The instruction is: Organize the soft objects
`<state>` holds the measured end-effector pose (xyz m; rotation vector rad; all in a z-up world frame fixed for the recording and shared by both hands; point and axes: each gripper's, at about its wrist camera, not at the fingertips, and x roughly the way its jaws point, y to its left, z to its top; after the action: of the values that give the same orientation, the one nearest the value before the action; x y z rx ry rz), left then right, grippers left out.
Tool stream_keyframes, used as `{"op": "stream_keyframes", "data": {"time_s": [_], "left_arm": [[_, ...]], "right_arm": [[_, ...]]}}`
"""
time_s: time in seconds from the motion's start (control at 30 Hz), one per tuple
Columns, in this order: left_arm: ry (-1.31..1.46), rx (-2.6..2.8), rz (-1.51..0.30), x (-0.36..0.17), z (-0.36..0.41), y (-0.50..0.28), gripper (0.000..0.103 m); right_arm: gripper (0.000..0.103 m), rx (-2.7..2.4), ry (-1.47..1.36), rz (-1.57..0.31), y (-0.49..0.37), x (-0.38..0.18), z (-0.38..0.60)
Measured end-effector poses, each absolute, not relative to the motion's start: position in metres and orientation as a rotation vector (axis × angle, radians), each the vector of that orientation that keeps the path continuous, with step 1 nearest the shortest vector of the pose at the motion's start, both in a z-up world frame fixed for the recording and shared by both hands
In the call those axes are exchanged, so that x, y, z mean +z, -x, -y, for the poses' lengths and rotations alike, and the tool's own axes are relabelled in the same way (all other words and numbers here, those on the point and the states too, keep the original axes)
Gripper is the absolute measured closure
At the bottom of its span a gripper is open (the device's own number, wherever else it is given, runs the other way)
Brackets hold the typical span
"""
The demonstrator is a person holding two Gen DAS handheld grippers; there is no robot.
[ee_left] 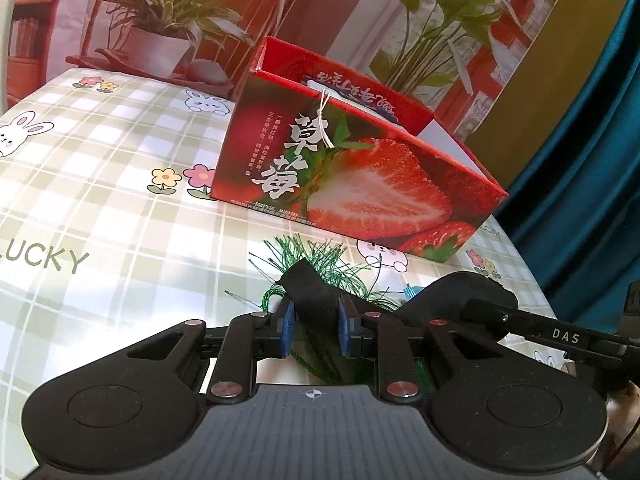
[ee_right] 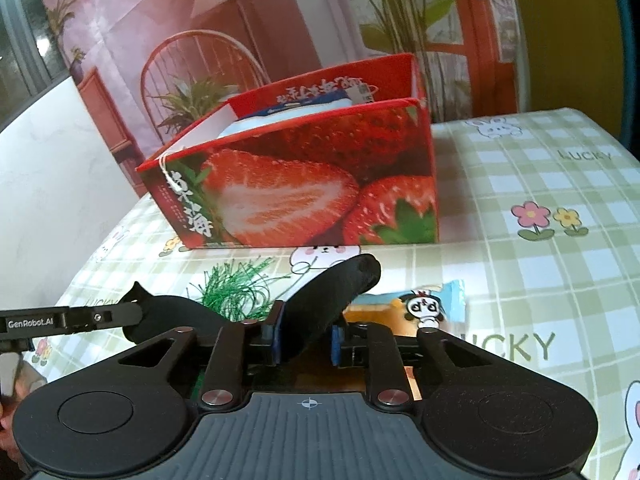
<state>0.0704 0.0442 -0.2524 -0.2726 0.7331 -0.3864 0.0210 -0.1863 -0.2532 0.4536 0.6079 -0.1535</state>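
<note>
Gripping the black cloth (ee_left: 310,296) with both tongs, left gripper (ee_left: 316,330) clenched on one end and right gripper (ee_right: 306,338) loosening on the other, I am risking green tassel threads (ee_left: 320,260) snagging before the strawberry box (ee_left: 360,184) ahead.

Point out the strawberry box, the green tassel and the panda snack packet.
strawberry box (ee_right: 288,196): right wrist view, front printed wall.
green tassel (ee_right: 236,288): right wrist view, spread fringe threads.
panda snack packet (ee_right: 424,304): right wrist view, panda print on wrapper.
</note>
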Motion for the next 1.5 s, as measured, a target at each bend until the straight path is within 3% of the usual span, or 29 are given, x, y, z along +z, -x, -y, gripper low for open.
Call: {"op": "stream_keyframes", "data": {"time_s": [0.57, 1.23, 1.3, 1.4, 1.5], "left_arm": [[0.274, -0.371, -0.774, -0.264, -0.043, -0.070, 0.081], [0.307, -0.346, -0.777, -0.268, -0.047, -0.072, 0.084], [0.310, -0.329, -0.773, -0.268, -0.048, -0.071, 0.085], [0.326, -0.326, -0.777, -0.269, -0.051, -0.072, 0.085], [0.318, -0.327, -0.783, -0.269, -0.049, -0.073, 0.085]], "right_arm": [[0.081, -0.176, -0.497, -0.598, -0.010, -0.258, 0.197], [0.063, -0.232, -0.512, -0.570, -0.002, -0.255, 0.209], [0.065, -0.237, -0.509, -0.566, -0.001, -0.254, 0.209], [0.084, -0.255, -0.500, -0.560, 0.001, -0.253, 0.211], [0.084, -0.232, -0.509, -0.576, 0.000, -0.255, 0.211]]}}
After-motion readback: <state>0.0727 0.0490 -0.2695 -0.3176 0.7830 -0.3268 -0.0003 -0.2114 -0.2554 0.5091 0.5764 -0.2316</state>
